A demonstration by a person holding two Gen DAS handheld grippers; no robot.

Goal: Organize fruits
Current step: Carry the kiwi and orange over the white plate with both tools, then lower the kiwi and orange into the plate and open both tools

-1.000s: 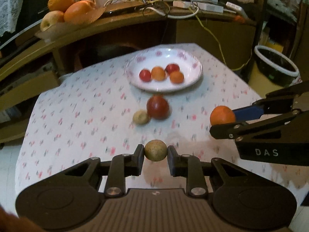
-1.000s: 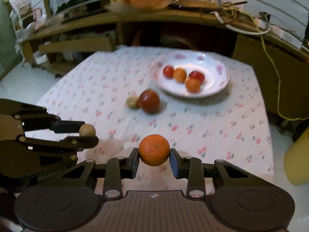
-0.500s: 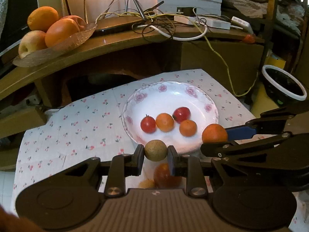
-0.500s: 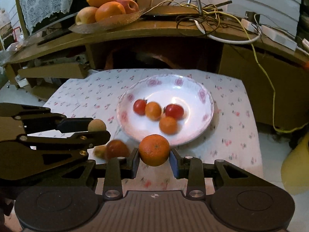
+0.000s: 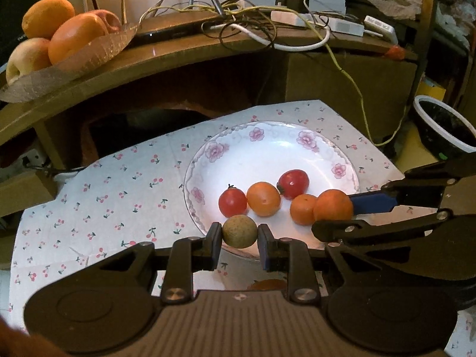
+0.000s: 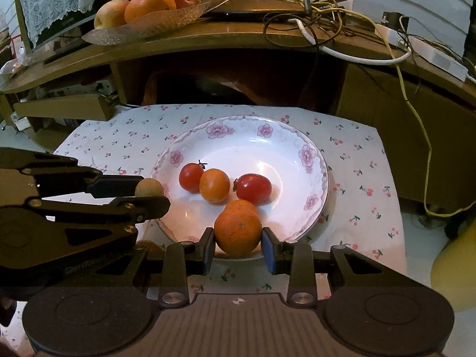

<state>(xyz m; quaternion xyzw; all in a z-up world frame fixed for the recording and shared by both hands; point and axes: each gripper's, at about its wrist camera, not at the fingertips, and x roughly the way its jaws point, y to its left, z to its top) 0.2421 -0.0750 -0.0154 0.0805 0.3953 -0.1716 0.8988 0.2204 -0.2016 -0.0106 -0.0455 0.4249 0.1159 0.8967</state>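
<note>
A white flowered plate (image 5: 267, 151) (image 6: 247, 145) on the cherry-print tablecloth holds two red tomatoes (image 5: 232, 202) (image 6: 253, 188) and two small orange fruits (image 5: 263, 198) (image 6: 214, 185). My left gripper (image 5: 239, 232) is shut on a small tan round fruit (image 5: 239, 231) over the plate's near rim; that fruit also shows in the right wrist view (image 6: 148, 188). My right gripper (image 6: 238, 232) is shut on an orange (image 6: 238, 231) above the plate's near edge; the orange also shows in the left wrist view (image 5: 333, 205).
A wooden shelf behind the table carries a glass dish of large fruit (image 5: 59, 35) (image 6: 142, 3) and tangled cables (image 5: 253, 23). A dark bin (image 5: 446, 131) stands on the floor at right. Part of another fruit (image 5: 267, 284) lies on the cloth under the left gripper.
Both grippers have moved forward with their fruit, from over the open cloth to over the plate's near rim. The loose fruits on the cloth have slipped beneath the grippers.
</note>
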